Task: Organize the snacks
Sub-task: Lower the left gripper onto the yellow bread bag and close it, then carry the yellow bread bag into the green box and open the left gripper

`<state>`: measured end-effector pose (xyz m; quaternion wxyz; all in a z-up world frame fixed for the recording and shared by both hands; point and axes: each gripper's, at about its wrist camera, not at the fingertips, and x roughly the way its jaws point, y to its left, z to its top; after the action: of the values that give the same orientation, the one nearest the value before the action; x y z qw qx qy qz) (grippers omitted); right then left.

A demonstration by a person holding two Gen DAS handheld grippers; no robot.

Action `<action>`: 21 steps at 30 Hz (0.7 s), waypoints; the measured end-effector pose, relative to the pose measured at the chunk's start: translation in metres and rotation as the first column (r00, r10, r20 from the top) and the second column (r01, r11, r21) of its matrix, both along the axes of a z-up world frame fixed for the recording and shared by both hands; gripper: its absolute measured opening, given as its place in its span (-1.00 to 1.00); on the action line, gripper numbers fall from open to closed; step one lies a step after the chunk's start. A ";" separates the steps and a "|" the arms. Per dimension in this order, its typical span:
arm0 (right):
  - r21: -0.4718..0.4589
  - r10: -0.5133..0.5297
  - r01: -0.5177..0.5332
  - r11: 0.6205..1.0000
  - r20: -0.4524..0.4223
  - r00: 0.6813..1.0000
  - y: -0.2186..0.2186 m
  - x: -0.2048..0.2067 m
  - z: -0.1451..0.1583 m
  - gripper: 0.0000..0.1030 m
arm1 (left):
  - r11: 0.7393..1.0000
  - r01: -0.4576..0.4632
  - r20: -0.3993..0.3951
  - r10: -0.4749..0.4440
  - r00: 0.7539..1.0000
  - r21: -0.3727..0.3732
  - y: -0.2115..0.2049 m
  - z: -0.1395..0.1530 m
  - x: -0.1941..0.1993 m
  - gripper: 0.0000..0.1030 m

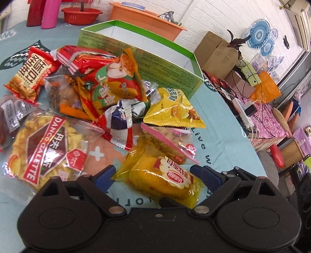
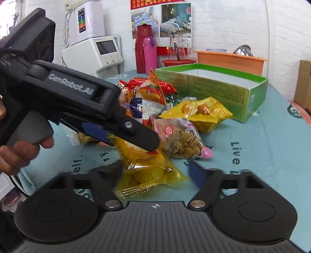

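A pile of snack packets (image 1: 93, 91) lies on the blue tablecloth in front of an open green box (image 1: 155, 64), which also shows in the right wrist view (image 2: 213, 87). My left gripper (image 1: 153, 175) is open, its fingers either side of a yellow cake packet (image 1: 165, 179). In the right wrist view the left gripper (image 2: 132, 140) hangs over that same yellow packet (image 2: 143, 167). My right gripper (image 2: 155, 171) is open, with the yellow packet's end between its fingers. A pink-edged seed packet (image 2: 182, 142) lies just beyond.
A yellow chip bag (image 1: 175, 111) lies beside the box. A Danco Galette bag (image 1: 44, 148) lies at the left. Red and pink flasks (image 2: 147, 52), a red basin (image 1: 81, 15) and an orange tub (image 2: 231, 60) stand at the back. The table edge (image 1: 250, 144) curves on the right.
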<state>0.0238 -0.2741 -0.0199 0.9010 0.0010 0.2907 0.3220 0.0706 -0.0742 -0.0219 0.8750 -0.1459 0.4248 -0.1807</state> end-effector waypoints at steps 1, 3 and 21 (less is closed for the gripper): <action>-0.004 0.002 -0.002 1.000 0.006 1.000 0.001 -0.002 0.000 1.00 | 1.000 -0.002 0.004 0.002 1.000 0.009 0.000 -0.001 -0.001 0.97; -0.025 0.014 -0.013 1.000 0.030 0.999 0.003 -0.007 0.002 1.00 | 1.000 0.007 0.027 -0.007 1.000 0.014 0.002 -0.004 -0.001 0.95; -0.045 0.049 -0.043 0.998 0.140 0.989 0.014 -0.019 0.034 0.65 | 0.997 0.081 0.255 -0.078 0.964 -0.001 0.006 0.036 -0.037 0.35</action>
<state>0.0053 -0.2603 0.0143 0.9115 -0.0471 0.2330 0.3356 0.0336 -0.0683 0.0145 0.9134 -0.1091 0.3136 -0.2354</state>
